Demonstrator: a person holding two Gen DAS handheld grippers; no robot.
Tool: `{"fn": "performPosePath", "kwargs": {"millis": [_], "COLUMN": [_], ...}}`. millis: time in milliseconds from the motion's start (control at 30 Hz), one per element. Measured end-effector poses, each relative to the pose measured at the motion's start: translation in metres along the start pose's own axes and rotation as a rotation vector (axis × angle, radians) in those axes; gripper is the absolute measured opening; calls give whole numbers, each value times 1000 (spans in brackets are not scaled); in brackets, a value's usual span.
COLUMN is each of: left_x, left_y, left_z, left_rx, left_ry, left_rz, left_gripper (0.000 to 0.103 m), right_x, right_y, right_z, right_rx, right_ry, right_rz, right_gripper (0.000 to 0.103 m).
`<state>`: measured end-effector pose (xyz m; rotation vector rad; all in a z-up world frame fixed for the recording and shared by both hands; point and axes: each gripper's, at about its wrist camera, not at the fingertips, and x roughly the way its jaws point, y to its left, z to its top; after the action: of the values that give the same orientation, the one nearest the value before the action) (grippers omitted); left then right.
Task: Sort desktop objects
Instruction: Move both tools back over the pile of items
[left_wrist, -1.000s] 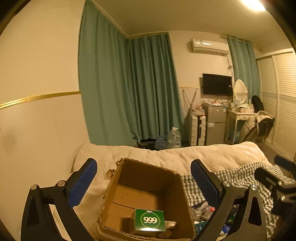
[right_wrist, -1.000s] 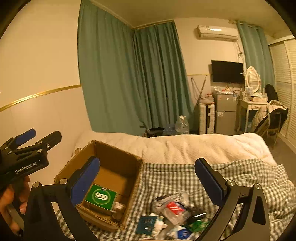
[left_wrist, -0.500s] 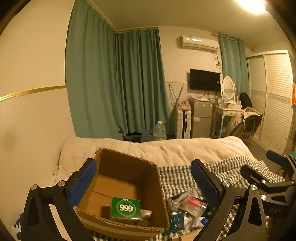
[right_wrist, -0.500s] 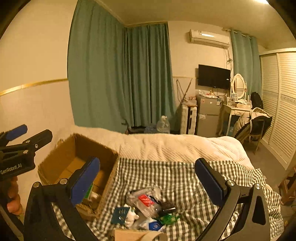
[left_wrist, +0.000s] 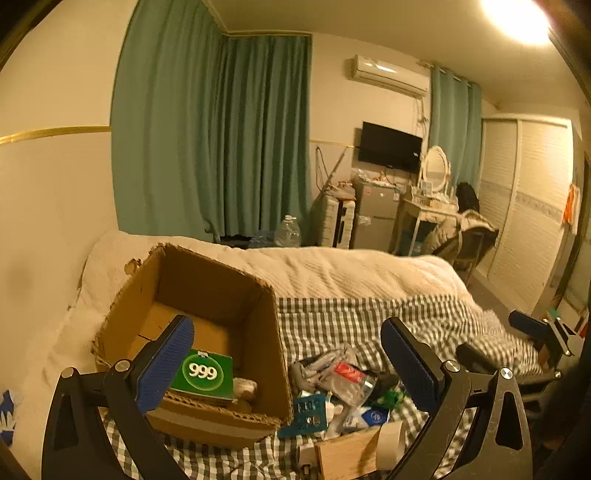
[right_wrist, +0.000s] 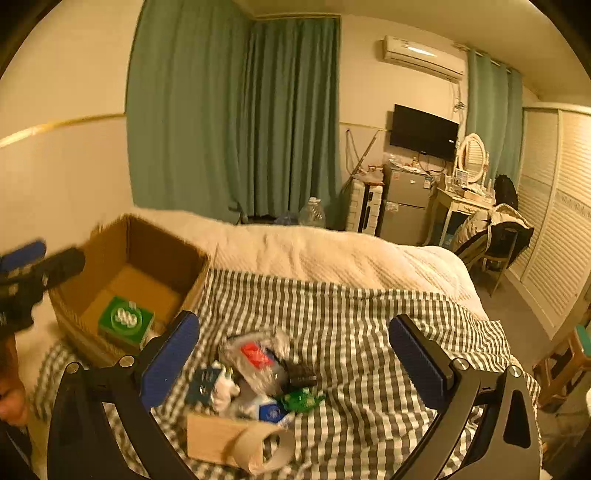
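Hovering wide open and empty: left gripper (left_wrist: 287, 363) before the cardboard box (left_wrist: 207, 295), right gripper (right_wrist: 293, 360) above the loose pile of small items (right_wrist: 258, 373). Lying inside the box, a green "999" carton (left_wrist: 203, 373); resting on checked bedding (right_wrist: 369, 332), everything.

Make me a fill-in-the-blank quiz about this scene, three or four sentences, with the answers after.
1. The green box printed with the number ____ lies inside the cardboard box.
2. The pile of small items rests on a ____-patterned cloth.
3. The left gripper and the right gripper both have their fingers ____.
4. The finger pads are coloured ____.

Answers: 999; checked; open; blue
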<state>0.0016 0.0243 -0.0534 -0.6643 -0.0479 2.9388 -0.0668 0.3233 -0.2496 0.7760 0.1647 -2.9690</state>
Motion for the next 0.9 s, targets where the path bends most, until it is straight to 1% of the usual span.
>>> {"fn": "performPosePath", "kwargs": {"millis": [167,233,300,367,433,567,667,700,800,867,900], "left_x": [7,10,14,20,22,25,30,33,41,47,49], "left_y": [-14,-18,-21,-23,-26,-27,-25,-24,-24,-23,-23], "left_z": [-23,-33,-40,-47,-54,-64,-75,-79,-88,-94,-96], "left_rx": [67,75,73,73,79,69,63,63,58,57,58], "left_ry": [32,46,67,97,106,133,165,174,206,221,228], "left_rz": [-29,-46,-60,-100,-110,-121,-104,-101,-101,-102,-102], "left_gripper": [103,103,103,103,103,103,103,103,103,103,103], "right_x": [10,19,24,29,34,41,49,51,61,68,71], "right_y": [8,8,7,4,5,13,20,22,26,27,27], "right_z": [-37,-51,-60,-71,-79,-90,-99,-102,-111,-116,-119], "right_rx": [4,6,6,24,31,3,-9,-16,-21,-10,-9], "right_ry": [54,104,132,160,184,218,252,263,299,324,337], "right_rz": [49,73,72,88,106,120,140,141,149,157,158], "right_gripper": [103,103,103,102,96,89,78,74,68,62,57]}}
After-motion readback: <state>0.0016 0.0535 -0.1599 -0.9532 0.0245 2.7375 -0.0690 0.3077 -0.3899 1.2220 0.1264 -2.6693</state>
